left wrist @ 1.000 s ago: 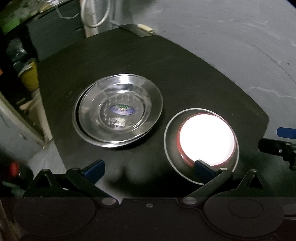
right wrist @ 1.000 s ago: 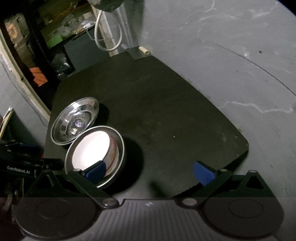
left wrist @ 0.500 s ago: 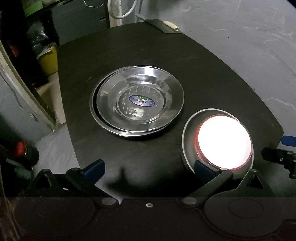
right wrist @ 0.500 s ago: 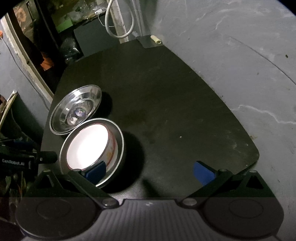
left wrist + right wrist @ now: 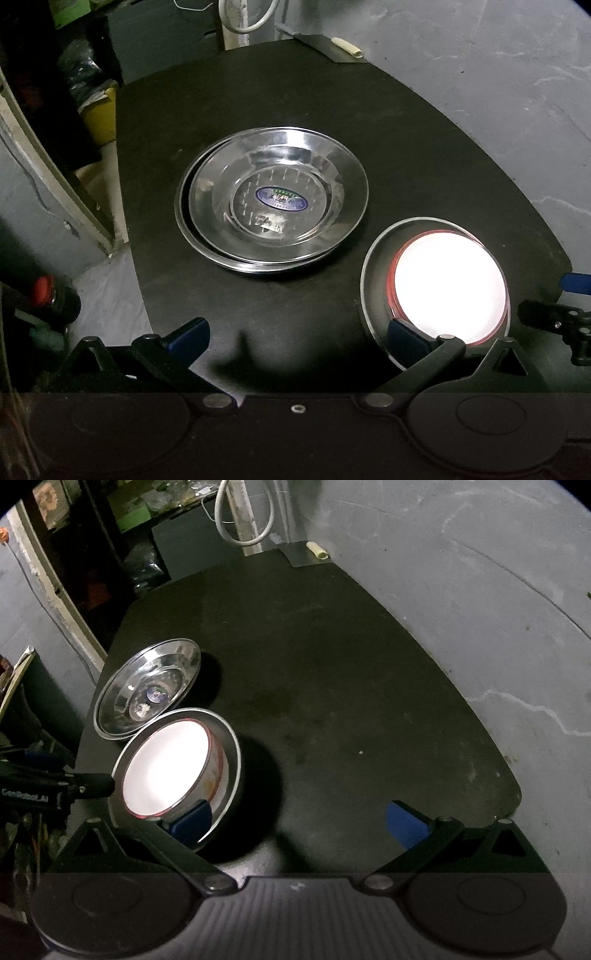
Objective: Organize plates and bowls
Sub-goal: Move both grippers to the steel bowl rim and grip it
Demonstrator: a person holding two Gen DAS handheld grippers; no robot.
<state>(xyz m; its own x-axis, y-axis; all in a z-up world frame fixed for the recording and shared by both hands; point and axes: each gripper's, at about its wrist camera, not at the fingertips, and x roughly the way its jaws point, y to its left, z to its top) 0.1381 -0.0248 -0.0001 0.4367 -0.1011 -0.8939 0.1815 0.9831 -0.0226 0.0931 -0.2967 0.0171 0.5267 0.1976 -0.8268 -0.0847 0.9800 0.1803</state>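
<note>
Two steel plates (image 5: 273, 206) lie stacked, slightly offset, on the black table (image 5: 424, 147). To their right a white bowl with a red rim (image 5: 448, 284) sits inside a steel bowl (image 5: 373, 273). My left gripper (image 5: 295, 336) is open and empty, near the table's front edge, its right finger over the steel bowl's near rim. In the right wrist view the plates (image 5: 147, 692) and the nested bowls (image 5: 170, 768) lie at the left. My right gripper (image 5: 299, 821) is open and empty, its left finger by the steel bowl's near rim.
The table's right half (image 5: 351, 701) is bare black surface. A small dark board with a pale roll (image 5: 317, 550) sits at the table's far edge. A grey concrete floor (image 5: 498, 609) lies to the right. Cluttered shelves and a yellow container (image 5: 99, 114) stand at the left.
Both grippers have drawn back and risen a little; plates and bowls now sit further right in the left view. Nothing on the table has moved.
</note>
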